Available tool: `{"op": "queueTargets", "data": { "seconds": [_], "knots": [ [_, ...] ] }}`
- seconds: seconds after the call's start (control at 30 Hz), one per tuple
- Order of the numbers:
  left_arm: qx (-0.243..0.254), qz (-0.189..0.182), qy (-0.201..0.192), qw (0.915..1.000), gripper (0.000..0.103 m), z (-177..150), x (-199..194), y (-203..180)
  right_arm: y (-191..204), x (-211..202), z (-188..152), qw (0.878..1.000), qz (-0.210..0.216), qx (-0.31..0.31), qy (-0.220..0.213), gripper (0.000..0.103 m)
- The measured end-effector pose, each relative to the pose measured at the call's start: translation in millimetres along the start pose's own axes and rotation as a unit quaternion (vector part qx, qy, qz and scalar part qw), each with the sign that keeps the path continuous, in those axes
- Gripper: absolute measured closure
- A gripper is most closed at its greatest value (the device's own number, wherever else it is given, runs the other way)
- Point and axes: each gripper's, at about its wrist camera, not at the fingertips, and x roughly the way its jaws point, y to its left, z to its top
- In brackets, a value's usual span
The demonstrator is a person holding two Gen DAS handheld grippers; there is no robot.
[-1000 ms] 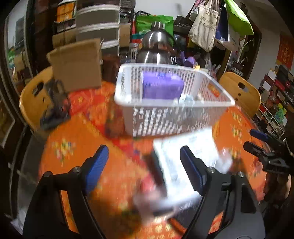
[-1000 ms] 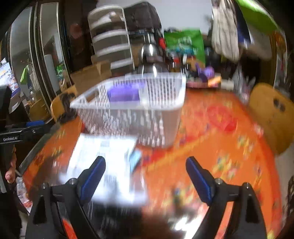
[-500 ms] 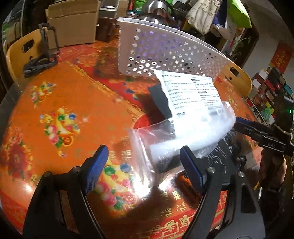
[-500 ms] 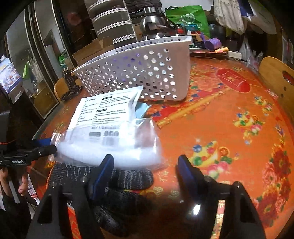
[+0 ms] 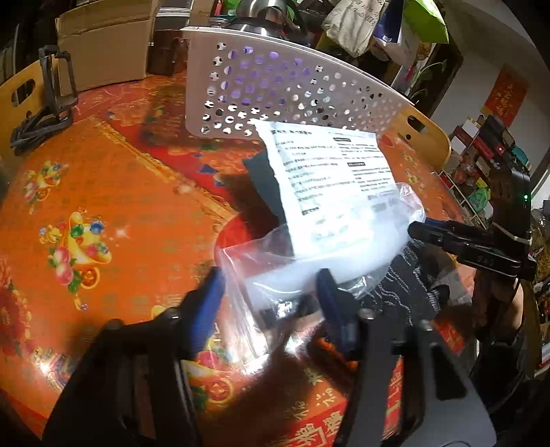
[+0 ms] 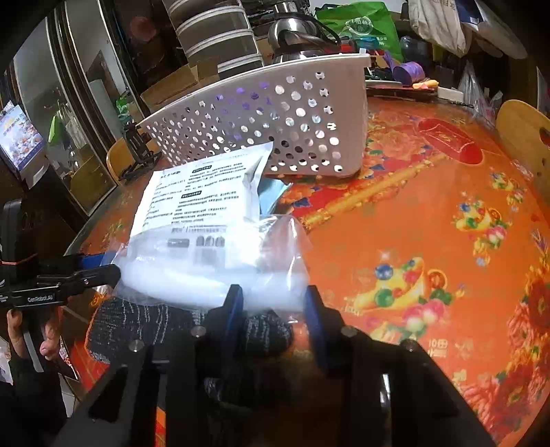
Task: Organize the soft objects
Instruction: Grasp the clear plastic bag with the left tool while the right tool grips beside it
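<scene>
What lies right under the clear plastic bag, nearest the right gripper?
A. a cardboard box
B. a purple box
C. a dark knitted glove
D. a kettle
C: in the right wrist view the dark knitted glove pokes out from beneath the clear plastic bag, just ahead of the right gripper.

Cluttered dining room, glare on a round counter

The counter (image 6: pixel 429 220) wears an orange floral cloth; wooden chairs (image 5: pixel 424 135) ring it. Cardboard boxes (image 5: pixel 103 44), hanging bags (image 5: pixel 364 24) and a stocked shelf (image 5: pixel 481 154) crowd the pale wall (image 5: pixel 481 79).
</scene>
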Motion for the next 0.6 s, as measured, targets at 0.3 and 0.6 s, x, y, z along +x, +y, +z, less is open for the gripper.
{"op": "queueTargets", "data": {
  "seconds": [0.3,0.6],
  "knots": [
    [-0.003,-0.002,-0.013,0.9999,0.083,-5,-1,-2,9,-7,-5,0.999,-0.030,-0.019,-0.022,0.082],
    [0.013,0.022,-0.059,0.9979,0.092,-8,-27,-11,10,-19,-9,0.998,-0.022,-0.020,-0.055,0.094]
  ]
}}
